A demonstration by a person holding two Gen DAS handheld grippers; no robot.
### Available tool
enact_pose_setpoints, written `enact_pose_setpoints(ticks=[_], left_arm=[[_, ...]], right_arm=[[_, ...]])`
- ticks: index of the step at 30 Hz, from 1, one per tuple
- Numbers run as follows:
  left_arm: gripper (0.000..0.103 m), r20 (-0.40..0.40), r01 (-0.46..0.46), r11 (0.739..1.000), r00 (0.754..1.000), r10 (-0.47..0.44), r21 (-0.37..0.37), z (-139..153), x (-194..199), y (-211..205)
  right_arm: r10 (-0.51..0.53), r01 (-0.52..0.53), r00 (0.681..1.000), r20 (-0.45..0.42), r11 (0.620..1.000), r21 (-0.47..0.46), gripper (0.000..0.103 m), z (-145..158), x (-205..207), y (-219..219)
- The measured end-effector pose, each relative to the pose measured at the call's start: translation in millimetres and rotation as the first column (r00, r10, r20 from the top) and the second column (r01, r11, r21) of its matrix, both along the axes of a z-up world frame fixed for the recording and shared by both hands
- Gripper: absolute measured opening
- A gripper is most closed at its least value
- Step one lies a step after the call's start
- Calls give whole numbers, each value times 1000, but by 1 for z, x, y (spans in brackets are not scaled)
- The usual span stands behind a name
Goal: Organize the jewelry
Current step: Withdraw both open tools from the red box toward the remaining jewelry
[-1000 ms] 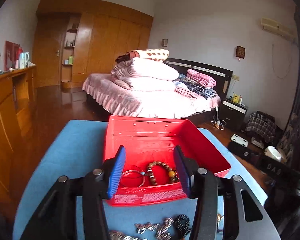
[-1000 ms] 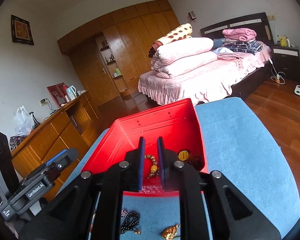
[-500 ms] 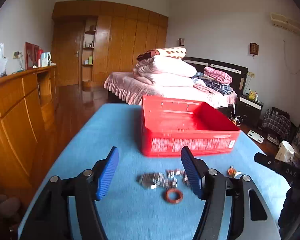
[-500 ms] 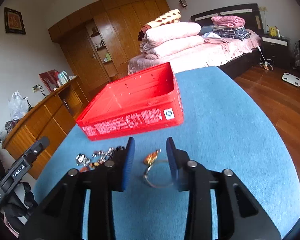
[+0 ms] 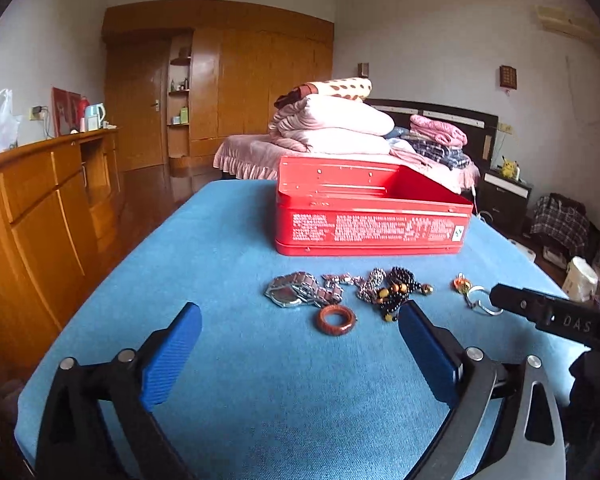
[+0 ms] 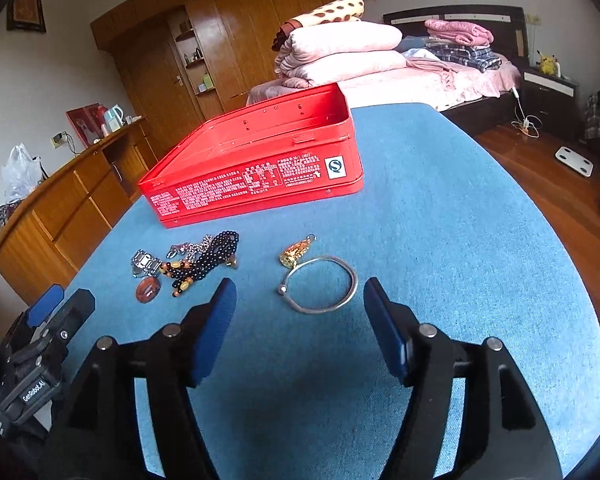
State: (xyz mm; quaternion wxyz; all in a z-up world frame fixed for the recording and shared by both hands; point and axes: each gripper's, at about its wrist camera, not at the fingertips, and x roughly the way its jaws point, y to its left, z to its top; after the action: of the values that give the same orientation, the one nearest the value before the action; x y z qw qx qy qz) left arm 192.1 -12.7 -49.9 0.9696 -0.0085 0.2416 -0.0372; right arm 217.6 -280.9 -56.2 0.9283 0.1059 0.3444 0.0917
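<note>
- Withdrawing from the red tin (image 6: 256, 164), both tools now hover low before it; earlier they were over its interior, so a new pick seems due.
- Left gripper (image 5: 300, 356) and right gripper (image 6: 300, 322): fingers spread wide, holding nothing.
- Silver bangle (image 6: 319, 284), gold pendant (image 6: 294, 254), black beads (image 5: 395, 286), watch (image 5: 296, 294) and brown ring (image 5: 337, 320) lie in front of the tin.
- Blue table (image 6: 459, 240) is bare right of the tin.

"DAS" is printed in pale letters on the black body of the right gripper (image 5: 555, 316), seen at the right edge of the left wrist view. The left gripper (image 6: 40, 364) has "GenRobot.AI" on its side. The red tin (image 6: 260, 168) has a white sticker with a blue "S"-type logo near its right end; the rest of its white print is too small to read.
</note>
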Motion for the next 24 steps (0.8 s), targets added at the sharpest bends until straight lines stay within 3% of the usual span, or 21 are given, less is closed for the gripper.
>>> enact_pose_setpoints(ticks=[4,10,21,24], left_arm=[[97,-13,0,1000,1000,0,-6,0,2,-1],[97,-30,-15,1000,999,14,-26,-1,3,6],[97,-38,-38,999,999,37,-18,-1,3,18],[97,-36,-42,999,999,40,-28,0,2,20]], right_arm=[[-1,1,1000,-9,1000,10,72,0,2,-3],[-1,0,1000,-21,1000,-6,74,-1,4,-2],[0,-6,996,-87,997,-75,74,-7,14,11],[-21,12,996,-90,994,-108,67,-9,15,15]])
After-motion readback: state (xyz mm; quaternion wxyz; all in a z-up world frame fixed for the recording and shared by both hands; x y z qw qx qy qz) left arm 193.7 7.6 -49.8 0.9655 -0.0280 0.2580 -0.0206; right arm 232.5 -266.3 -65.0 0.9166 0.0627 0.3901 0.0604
